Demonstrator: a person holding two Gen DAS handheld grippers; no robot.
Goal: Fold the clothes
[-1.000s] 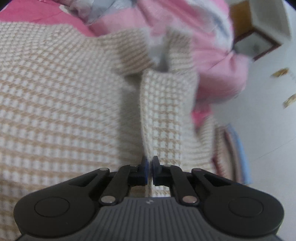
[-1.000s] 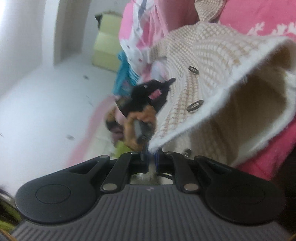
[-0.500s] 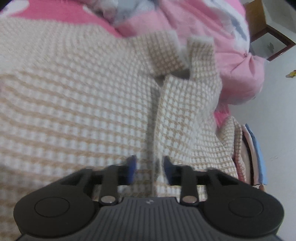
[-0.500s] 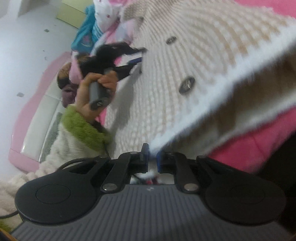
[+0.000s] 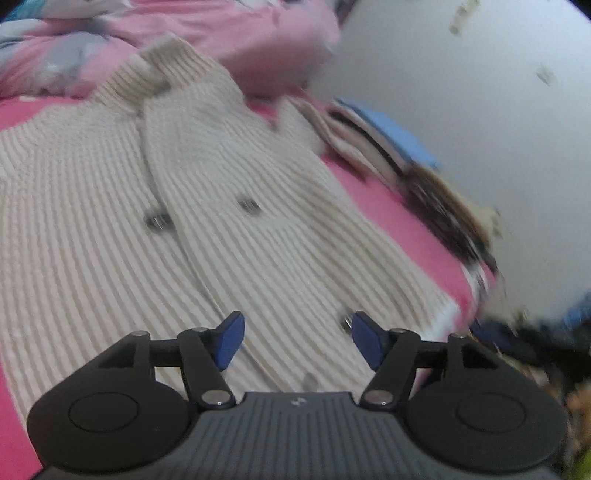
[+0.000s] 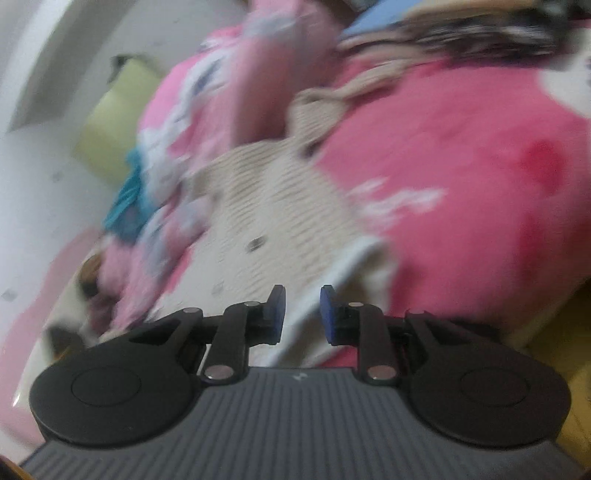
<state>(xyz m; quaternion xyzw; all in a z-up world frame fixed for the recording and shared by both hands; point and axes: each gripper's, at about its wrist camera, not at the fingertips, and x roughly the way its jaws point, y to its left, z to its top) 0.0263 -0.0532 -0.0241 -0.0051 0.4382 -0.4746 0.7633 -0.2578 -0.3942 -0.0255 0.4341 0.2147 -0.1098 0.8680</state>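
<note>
Cream cardigan [image 5: 221, 206], buttoned, flat on pink bedspread [image 6: 461, 155]. Left gripper [image 5: 297, 341]: jaws wide apart, empty. Right gripper [image 6: 303, 314]: jaws apart, empty, over the hem.

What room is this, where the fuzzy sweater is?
Probably a bedroom. The beige cardigan lies on a pink bedspread, with a rumpled pink quilt behind it and a stack of folded clothes beside it.

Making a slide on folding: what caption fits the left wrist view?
Left gripper, jaws open, above a beige buttoned cardigan spread on a pink bedspread.
</note>
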